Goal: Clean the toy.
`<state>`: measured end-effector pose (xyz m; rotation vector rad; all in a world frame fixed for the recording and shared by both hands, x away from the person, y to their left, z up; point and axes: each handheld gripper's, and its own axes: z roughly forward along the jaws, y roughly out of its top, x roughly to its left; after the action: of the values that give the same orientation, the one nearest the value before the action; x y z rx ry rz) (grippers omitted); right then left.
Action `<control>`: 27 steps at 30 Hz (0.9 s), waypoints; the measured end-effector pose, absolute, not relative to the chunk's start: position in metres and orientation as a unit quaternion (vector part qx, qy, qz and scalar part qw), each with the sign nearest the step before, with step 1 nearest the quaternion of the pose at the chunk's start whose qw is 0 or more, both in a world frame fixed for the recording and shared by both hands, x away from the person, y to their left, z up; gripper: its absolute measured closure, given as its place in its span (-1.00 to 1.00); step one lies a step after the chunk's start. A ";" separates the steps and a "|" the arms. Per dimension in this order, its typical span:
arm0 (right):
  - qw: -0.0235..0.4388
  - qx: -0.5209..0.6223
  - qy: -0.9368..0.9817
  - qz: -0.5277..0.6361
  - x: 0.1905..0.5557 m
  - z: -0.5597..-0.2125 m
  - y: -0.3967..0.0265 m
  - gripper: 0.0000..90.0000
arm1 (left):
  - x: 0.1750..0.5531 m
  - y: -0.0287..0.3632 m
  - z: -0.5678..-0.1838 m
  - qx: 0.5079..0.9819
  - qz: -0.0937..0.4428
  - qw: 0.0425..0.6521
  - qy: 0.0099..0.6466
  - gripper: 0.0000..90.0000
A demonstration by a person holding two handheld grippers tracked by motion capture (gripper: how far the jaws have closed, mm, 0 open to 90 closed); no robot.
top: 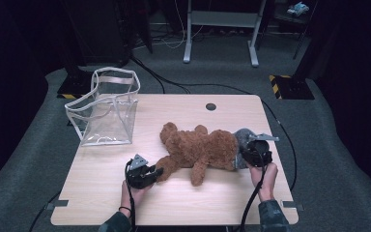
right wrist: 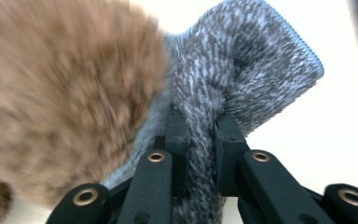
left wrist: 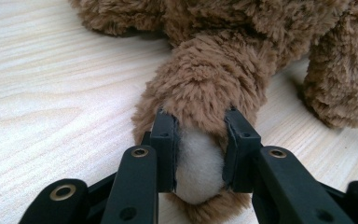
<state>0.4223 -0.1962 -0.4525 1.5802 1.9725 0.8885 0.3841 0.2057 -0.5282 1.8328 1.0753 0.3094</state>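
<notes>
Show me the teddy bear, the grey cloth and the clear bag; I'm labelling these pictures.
teddy bear (top: 207, 147), high view, belly.
grey cloth (right wrist: 247, 60), right gripper view, raised fold.
clear bag (top: 107, 118), high view, front wall.

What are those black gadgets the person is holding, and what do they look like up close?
Each is a black hand-held gripper, the left gripper and the right gripper. Both have two blocky black jaws with brass-ringed holes, a grey three-cornered plate on top and a black cable trailing back. The person wears dark sleeves and a dark band on the left wrist.
</notes>
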 end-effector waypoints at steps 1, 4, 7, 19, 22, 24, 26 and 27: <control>0.221 0.579 0.720 0.314 0.424 -0.463 -0.194 0.77 | 0.384 0.206 -0.528 0.750 0.127 0.477 0.441 0.55; 0.182 0.586 0.735 0.288 0.425 -0.486 -0.197 0.77 | 0.384 0.205 -0.528 0.749 0.127 0.477 0.441 0.55; 0.193 0.590 0.726 0.294 0.416 -0.479 -0.203 0.76 | 0.384 0.206 -0.528 0.750 0.126 0.476 0.441 0.55; 0.198 0.574 0.737 0.298 0.411 -0.485 -0.192 0.76 | 0.384 0.206 -0.528 0.752 0.126 0.475 0.438 0.55; 0.193 0.581 0.732 0.299 0.405 -0.487 -0.201 0.76 | 0.384 0.206 -0.528 0.752 0.126 0.475 0.438 0.54; 0.203 0.583 0.725 0.304 0.400 -0.482 -0.207 0.76 | 0.384 0.207 -0.528 0.754 0.128 0.474 0.436 0.54; 0.211 0.583 0.719 0.313 0.396 -0.477 -0.213 0.76 | 0.384 0.207 -0.528 0.755 0.130 0.473 0.435 0.53; 0.215 0.582 0.717 0.317 0.395 -0.474 -0.216 0.76 | 0.384 0.207 -0.528 0.754 0.132 0.473 0.435 0.52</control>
<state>0.3945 -0.2158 -0.4742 1.6153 1.9892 0.8796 0.3840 0.2072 -0.5276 1.8459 1.0654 0.3233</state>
